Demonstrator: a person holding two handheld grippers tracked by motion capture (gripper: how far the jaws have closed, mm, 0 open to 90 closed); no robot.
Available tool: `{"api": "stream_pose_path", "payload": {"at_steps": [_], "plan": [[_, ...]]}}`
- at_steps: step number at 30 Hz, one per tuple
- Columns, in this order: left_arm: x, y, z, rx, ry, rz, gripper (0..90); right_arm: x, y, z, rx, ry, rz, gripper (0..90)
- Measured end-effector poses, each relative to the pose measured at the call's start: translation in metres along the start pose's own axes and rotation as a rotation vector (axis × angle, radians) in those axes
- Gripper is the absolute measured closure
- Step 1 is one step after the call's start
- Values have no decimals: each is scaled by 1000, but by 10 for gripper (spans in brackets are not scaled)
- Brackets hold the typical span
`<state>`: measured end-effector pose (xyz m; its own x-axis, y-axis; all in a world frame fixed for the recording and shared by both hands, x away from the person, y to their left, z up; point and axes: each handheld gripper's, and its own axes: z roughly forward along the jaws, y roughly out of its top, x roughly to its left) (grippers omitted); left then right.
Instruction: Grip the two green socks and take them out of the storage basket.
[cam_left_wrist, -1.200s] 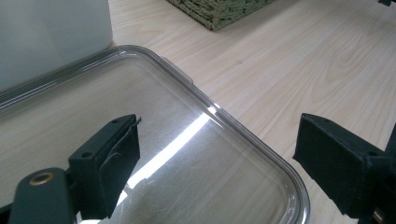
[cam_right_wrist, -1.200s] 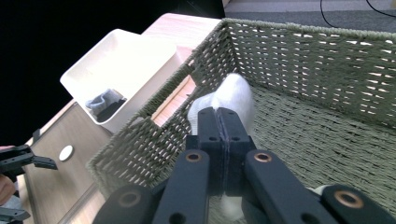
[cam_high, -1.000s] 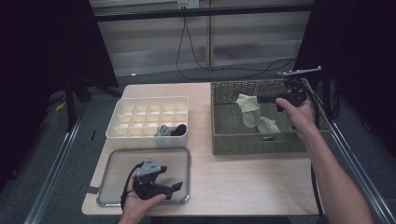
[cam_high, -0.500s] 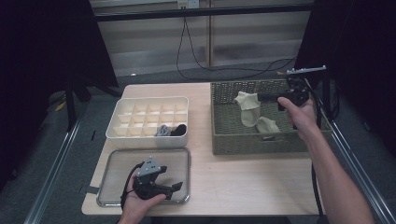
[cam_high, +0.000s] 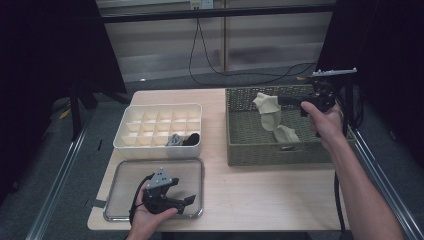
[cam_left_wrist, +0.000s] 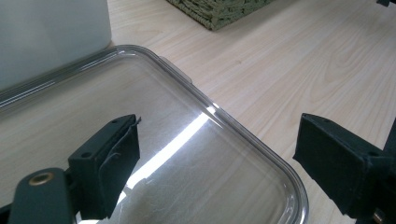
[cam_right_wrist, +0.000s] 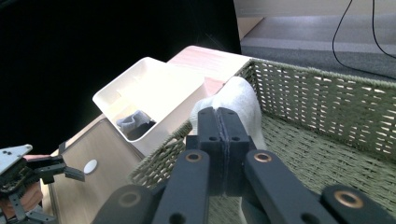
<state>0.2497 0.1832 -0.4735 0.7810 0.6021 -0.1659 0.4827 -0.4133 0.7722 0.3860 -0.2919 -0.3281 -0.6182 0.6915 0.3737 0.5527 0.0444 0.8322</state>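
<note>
Right gripper clamps unlabelled sock.

Sock: cream-white, soft, hanging limp above the woven basket, its upper end pinched; lower end touching the basket floor.

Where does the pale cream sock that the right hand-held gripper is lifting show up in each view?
High view: pale cream sock hangs upper right, above the green woven basket.
Right gripper view: centre, clamped behind the shut jaws.
Left gripper view: not in it.
Shared landmark: the basket, whose corner shows top centre in the left gripper view.
</note>
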Motion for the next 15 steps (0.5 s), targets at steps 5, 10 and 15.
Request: {"api": "stream_pose_path", "payload": {"at_steps": [5, 10, 15], "plan": [[-1, 0, 0, -9, -6, -4, 138, 6, 1, -3, -17, 12, -3, 898], [0, 0, 0, -8, -1, -8, 138, 16, 2, -8, -34, 18, -24, 898], [-2, 0, 1, 3, 0, 9, 138, 26, 4, -13, -49, 26, -46, 899]]}}
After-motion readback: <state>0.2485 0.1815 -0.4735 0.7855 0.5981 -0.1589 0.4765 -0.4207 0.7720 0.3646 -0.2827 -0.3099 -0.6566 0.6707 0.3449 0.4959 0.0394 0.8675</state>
